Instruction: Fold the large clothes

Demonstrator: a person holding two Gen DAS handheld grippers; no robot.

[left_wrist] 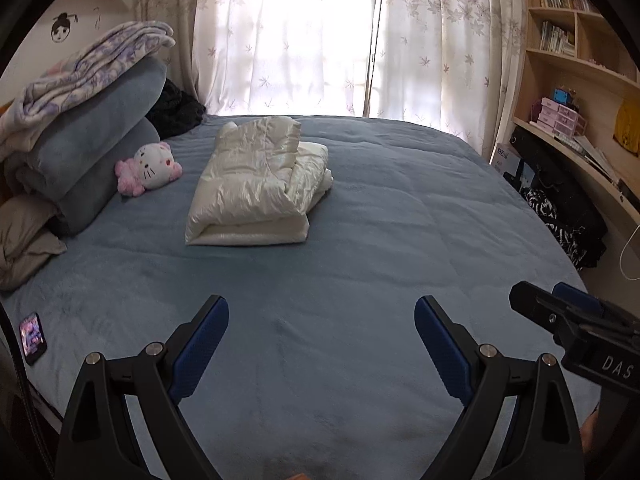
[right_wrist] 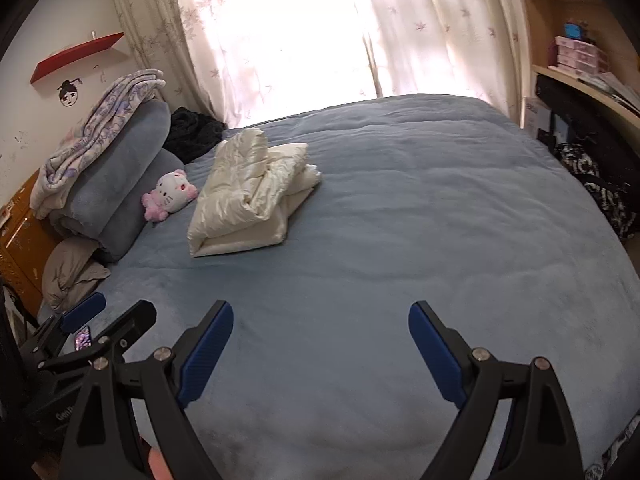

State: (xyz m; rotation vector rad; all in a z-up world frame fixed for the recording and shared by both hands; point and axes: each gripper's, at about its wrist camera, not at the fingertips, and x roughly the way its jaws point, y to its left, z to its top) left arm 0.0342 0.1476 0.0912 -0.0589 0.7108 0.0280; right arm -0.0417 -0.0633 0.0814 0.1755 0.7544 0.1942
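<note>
A cream-white puffy jacket (left_wrist: 256, 184) lies folded into a thick bundle on the blue bed (left_wrist: 400, 208), toward the far left. It also shows in the right wrist view (right_wrist: 248, 196). My left gripper (left_wrist: 322, 312) is open and empty, held above the near part of the bed, well short of the jacket. My right gripper (right_wrist: 320, 318) is open and empty too, beside the left one. The right gripper also shows at the right edge of the left wrist view (left_wrist: 560, 304). The left gripper shows at the lower left of the right wrist view (right_wrist: 108, 312).
A stack of rolled blue and floral blankets (left_wrist: 88, 128) and a pink-and-white cat plush (left_wrist: 150, 168) sit at the bed's left side. A phone (left_wrist: 32, 338) lies near the left front edge. Wooden shelves (left_wrist: 580, 80) and dark bags (left_wrist: 568, 216) stand right of the bed. Curtains (left_wrist: 320, 40) hang behind.
</note>
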